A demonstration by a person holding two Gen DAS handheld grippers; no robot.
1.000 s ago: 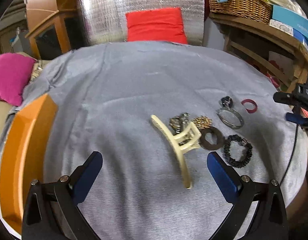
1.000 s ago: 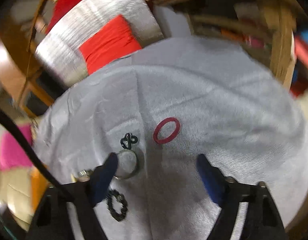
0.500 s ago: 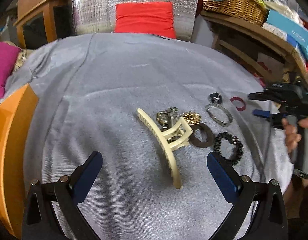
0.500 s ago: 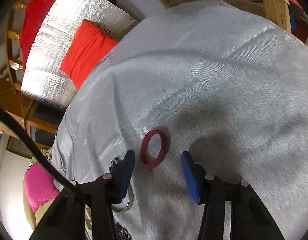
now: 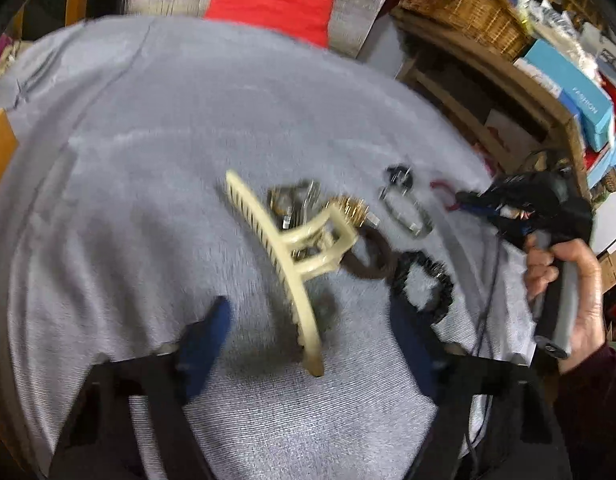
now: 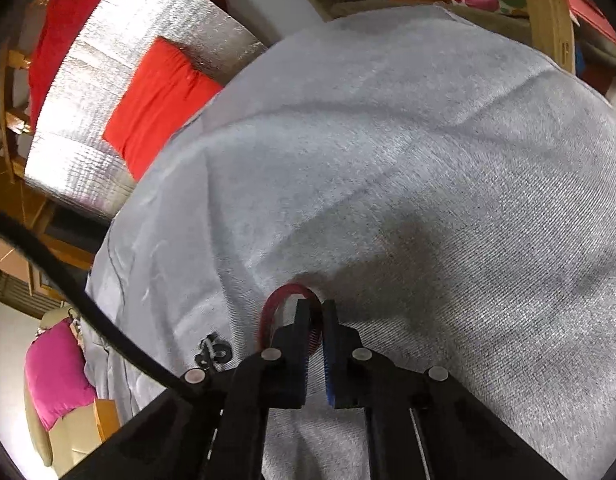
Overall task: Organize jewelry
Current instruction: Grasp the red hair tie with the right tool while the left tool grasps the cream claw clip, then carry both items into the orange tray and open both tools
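A round table under a grey cloth [image 5: 156,128] fills both views, with the jewelry gathered toward its right edge. Largest is a cream hair claw [image 5: 292,256], lying just ahead of the left gripper [image 5: 308,336]; its blue pads have just been closing from fully spread and now flank the claw's near end without touching it. Beside the claw lie a tangle of metal pieces [image 5: 296,204], a brown ring [image 5: 372,256], a black scrunchie [image 5: 424,284] and a silver bangle [image 5: 408,212]. Nearest the right edge, the right gripper [image 6: 317,328], held by a hand [image 5: 568,280], has just pressed together and now pinches the rim of the red ring [image 6: 276,308], which still rests on the cloth. The ring looks ready to lift; the claw probably follows.
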